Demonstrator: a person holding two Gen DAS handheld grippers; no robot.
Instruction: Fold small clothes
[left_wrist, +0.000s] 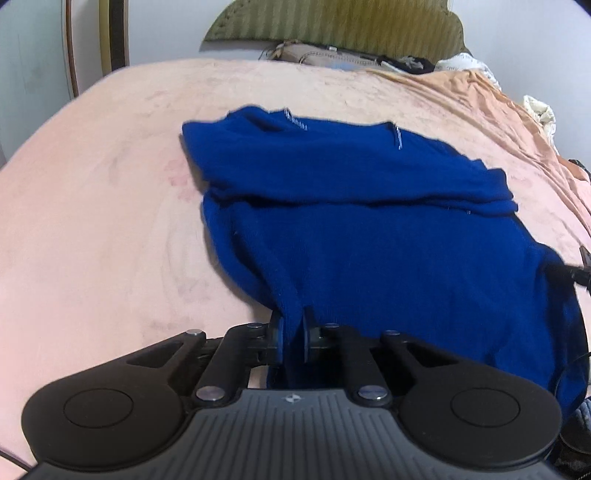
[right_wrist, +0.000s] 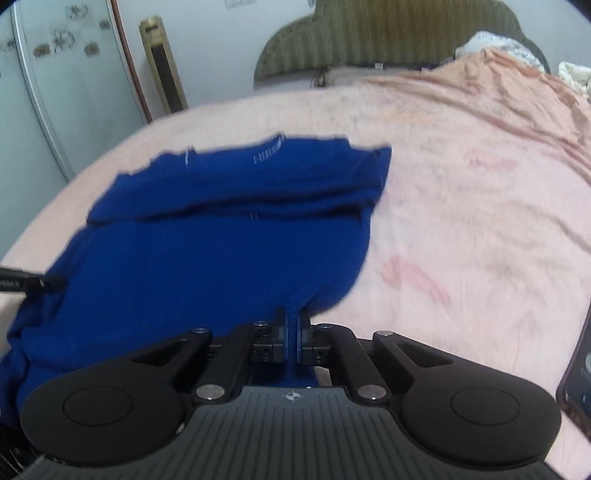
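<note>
A deep blue knitted garment (left_wrist: 362, 229) lies on the pink bed cover, its far part folded over in a band across the middle. My left gripper (left_wrist: 293, 334) is shut on the garment's near left edge, with blue cloth pinched between the pads. In the right wrist view the same garment (right_wrist: 221, 251) fills the left half, and my right gripper (right_wrist: 291, 332) is shut on its near right edge. Each gripper's tip shows at the side of the other's view: the right one (left_wrist: 576, 271) and the left one (right_wrist: 22, 284), both at the cloth's edge.
The pink blanket (left_wrist: 110, 221) covers the bed, with an orange sheet (left_wrist: 461, 96) rumpled at the far right. A green headboard (right_wrist: 388, 33) and piled clothes stand at the far end. A phone (right_wrist: 578, 373) lies at the right edge. A wardrobe (right_wrist: 55, 92) stands to the left.
</note>
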